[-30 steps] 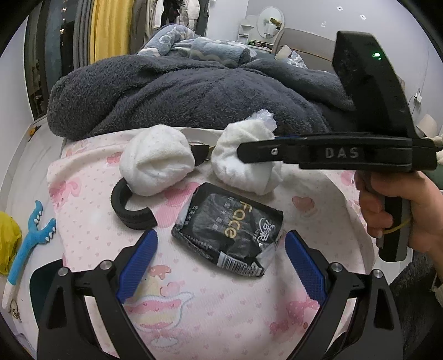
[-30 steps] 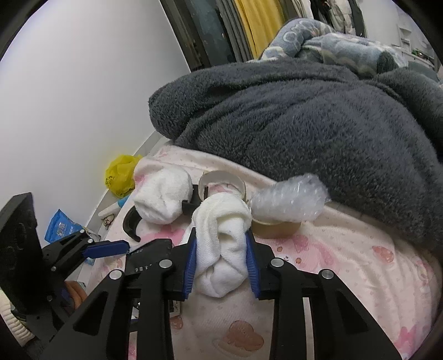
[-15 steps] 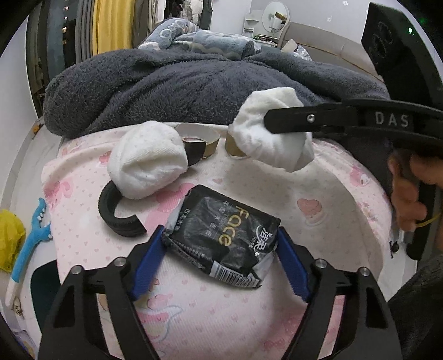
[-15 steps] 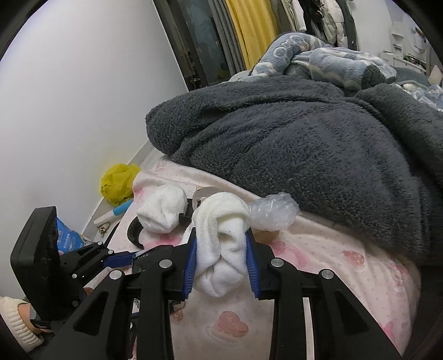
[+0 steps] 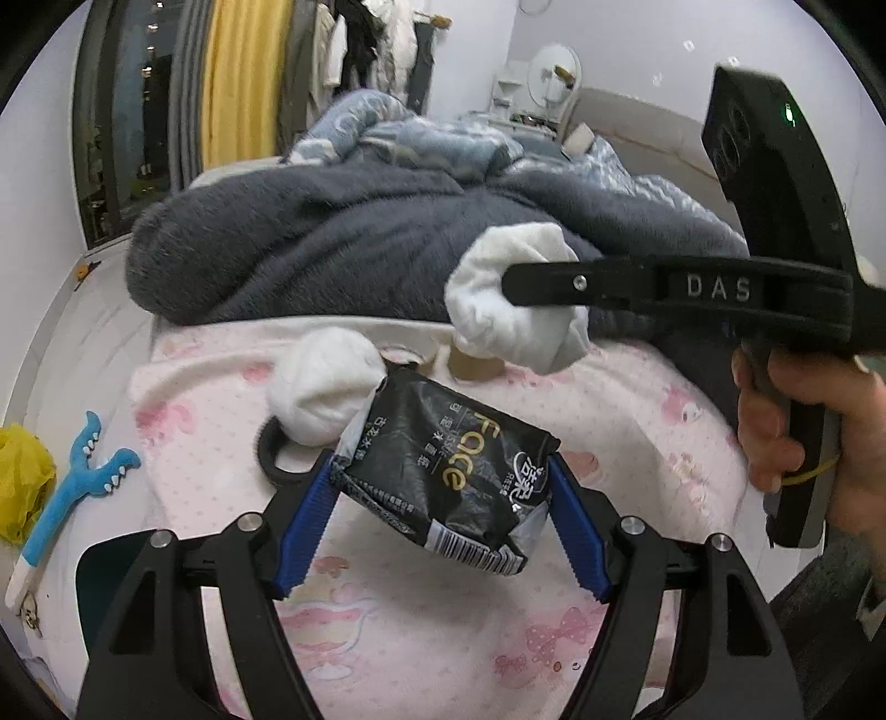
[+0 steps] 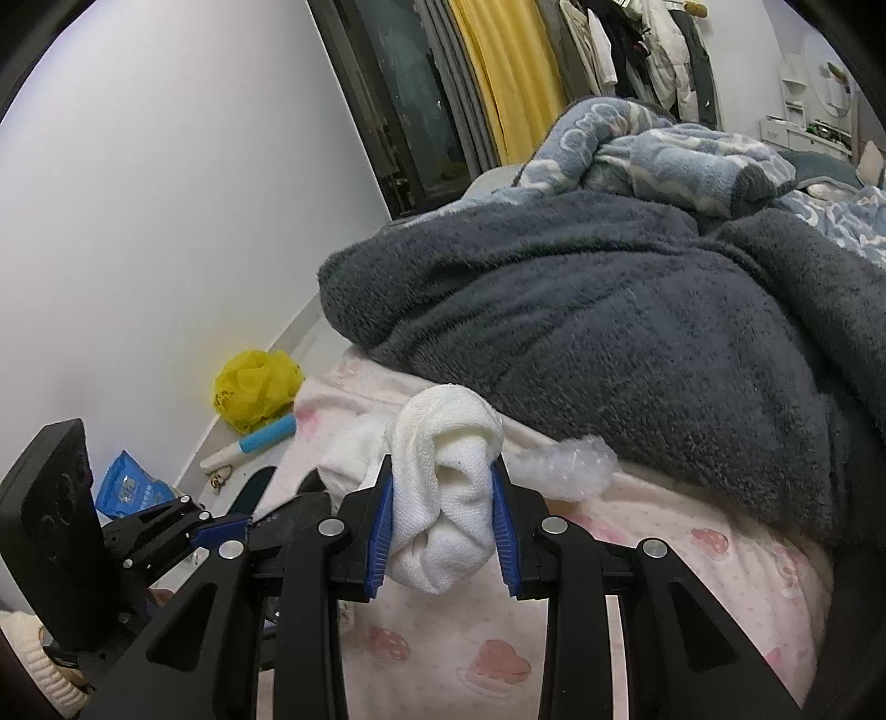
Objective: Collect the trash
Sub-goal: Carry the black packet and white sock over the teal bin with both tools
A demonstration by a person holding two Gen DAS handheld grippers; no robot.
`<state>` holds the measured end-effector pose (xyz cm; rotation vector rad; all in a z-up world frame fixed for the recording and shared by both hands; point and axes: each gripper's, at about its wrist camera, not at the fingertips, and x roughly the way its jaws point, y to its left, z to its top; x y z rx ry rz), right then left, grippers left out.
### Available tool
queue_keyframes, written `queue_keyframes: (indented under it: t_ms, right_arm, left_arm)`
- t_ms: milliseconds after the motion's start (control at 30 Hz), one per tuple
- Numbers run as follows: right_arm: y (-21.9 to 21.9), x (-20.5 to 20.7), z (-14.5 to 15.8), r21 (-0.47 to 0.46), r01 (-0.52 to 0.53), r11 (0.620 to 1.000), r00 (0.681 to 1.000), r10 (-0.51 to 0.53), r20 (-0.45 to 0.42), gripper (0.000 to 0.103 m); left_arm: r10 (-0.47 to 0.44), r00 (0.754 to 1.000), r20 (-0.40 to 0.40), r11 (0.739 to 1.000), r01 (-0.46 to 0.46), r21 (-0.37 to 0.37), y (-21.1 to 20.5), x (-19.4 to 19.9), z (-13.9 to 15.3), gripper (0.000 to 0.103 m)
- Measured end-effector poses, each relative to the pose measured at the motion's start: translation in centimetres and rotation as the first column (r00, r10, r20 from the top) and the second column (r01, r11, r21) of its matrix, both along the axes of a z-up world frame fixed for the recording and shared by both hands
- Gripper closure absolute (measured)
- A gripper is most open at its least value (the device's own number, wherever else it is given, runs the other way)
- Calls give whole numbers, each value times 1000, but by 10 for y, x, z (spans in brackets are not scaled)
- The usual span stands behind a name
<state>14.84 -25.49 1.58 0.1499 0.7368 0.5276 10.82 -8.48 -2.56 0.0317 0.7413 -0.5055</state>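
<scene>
The left gripper (image 5: 443,515), jaws just narrowed, clamps a crumpled black foil wrapper (image 5: 443,471) above the pink heart-print sheet (image 5: 637,399). The right gripper (image 6: 441,523) pinches a balled white cloth (image 6: 443,498) (also clear of the sheet), beside the wrapper.

Pink heart-print sheet (image 5: 232,399) covers near end of bed. Dark grey fleece blanket (image 5: 310,249) heaped across it, farther back; blue patterned blanket (image 5: 421,138) beyond that. Blue toothed toy (image 5: 83,476) on floor at left, just beside crumpled yellow bag (image 5: 22,476). Blue packet (image 6: 130,487) on floor near wall. Yellow curtain (image 5: 238,83) at far left beside dark window (image 5: 133,111). Hanging clothes (image 5: 365,39) far back. Round mirror (image 5: 551,69) at far right.
</scene>
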Motion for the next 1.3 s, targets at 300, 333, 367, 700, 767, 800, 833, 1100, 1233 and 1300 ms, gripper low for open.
queue_keyframes:
  t_ms: [300,333,367,700,767,800,833,1100,1233,1300]
  right_arm:
    - [13,-2,12,14,-22,1000,999,22,27,71]
    - [15,-1,12,17,-26,1000,999,25,27,71]
    - [17,-1,13,20,-30,999,999,29,27,71]
    - [39,1,21,37,-69,997,997,67,42,71]
    - [46,1,22,42,-79,996,996,77,43,71]
    - [49,2,23,44,-83,996,996,81,44,71]
    - [51,3,23,46,-87,995,995,85,44,71]
    - [81,6,27,51,-129,990,991,126,53,71]
    - [95,8,28,53,-145,988,988,142,54,71]
    - [103,10,28,55,-154,987,987,151,54,71]
  left_arm:
    - [141,989,37,990,-140,-30,34,0,18,27]
    - [158,987,42,987,-157,-29,38,1,20,27]
    - [173,984,45,985,-172,-27,41,1,21,27]
    - [299,953,39,954,-299,-7,81,2,19,27]
    - [316,948,32,949,-316,-6,90,3,17,27]
    - [319,947,29,948,-319,-7,93,3,17,27]
    - [326,945,23,945,-326,-10,97,3,16,27]
    - [389,921,-14,921,-390,1,129,4,9,27]
    - [429,903,-28,903,-428,22,147,6,3,27]
    - [446,895,-35,895,-445,27,156,5,1,27]
